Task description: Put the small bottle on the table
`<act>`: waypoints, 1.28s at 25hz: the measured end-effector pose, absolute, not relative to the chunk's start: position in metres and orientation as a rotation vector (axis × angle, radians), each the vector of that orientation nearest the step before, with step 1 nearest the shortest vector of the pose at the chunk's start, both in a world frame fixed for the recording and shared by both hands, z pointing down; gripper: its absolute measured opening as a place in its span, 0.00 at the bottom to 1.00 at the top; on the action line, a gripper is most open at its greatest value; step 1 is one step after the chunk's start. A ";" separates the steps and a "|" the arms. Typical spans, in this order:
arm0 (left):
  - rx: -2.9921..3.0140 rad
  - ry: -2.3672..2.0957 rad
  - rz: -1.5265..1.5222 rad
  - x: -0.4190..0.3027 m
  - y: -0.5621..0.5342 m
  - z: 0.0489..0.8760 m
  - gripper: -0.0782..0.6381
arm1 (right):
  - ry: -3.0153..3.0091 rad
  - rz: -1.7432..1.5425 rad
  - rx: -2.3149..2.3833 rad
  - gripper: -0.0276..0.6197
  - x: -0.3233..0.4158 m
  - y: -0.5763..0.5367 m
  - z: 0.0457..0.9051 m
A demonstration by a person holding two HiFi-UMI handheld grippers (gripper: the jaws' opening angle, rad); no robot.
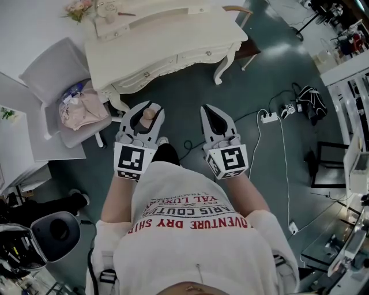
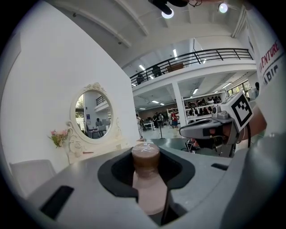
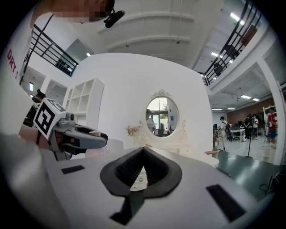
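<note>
A small bottle (image 1: 148, 115) with a brown cap and a pale pink body stands upright between the jaws of my left gripper (image 1: 142, 123), which is shut on it. In the left gripper view the bottle (image 2: 147, 188) fills the notch of that gripper (image 2: 146, 154). My right gripper (image 1: 214, 117) is held beside it, shut, with nothing between its jaws (image 3: 142, 152). Both are held over the dark floor, short of the white dressing table (image 1: 167, 43). The table's oval mirror (image 3: 161, 117) shows ahead in both gripper views.
A grey chair (image 1: 55, 75) with a pink bag (image 1: 83, 109) stands left of the table. A power strip (image 1: 268, 117) and cables lie on the floor at the right. Flowers (image 1: 78, 8) and small items sit on the tabletop's far left.
</note>
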State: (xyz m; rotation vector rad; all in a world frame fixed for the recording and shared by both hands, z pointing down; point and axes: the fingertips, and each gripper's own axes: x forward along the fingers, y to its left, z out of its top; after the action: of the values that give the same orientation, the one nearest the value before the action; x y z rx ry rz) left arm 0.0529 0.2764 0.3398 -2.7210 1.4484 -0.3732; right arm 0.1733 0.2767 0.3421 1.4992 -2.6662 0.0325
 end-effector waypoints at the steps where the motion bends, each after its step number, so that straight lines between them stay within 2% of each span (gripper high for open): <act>1: -2.726 1.452 -0.375 0.053 0.272 0.342 0.29 | -2.661 0.045 1.502 0.04 0.175 0.272 0.345; 10: -2.759 1.469 -0.396 0.044 0.197 0.365 0.29 | -2.655 0.098 1.488 0.04 0.164 0.195 0.363; 32: -2.767 1.532 -0.408 -0.049 -0.102 0.379 0.29 | -2.602 0.131 1.494 0.04 0.088 -0.106 0.366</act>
State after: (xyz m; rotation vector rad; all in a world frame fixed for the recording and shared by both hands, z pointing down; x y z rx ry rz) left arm -0.0486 -0.1024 0.3794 -2.7669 1.5324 -0.4077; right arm 0.0884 -0.1062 0.3656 1.4941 -2.6016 0.1313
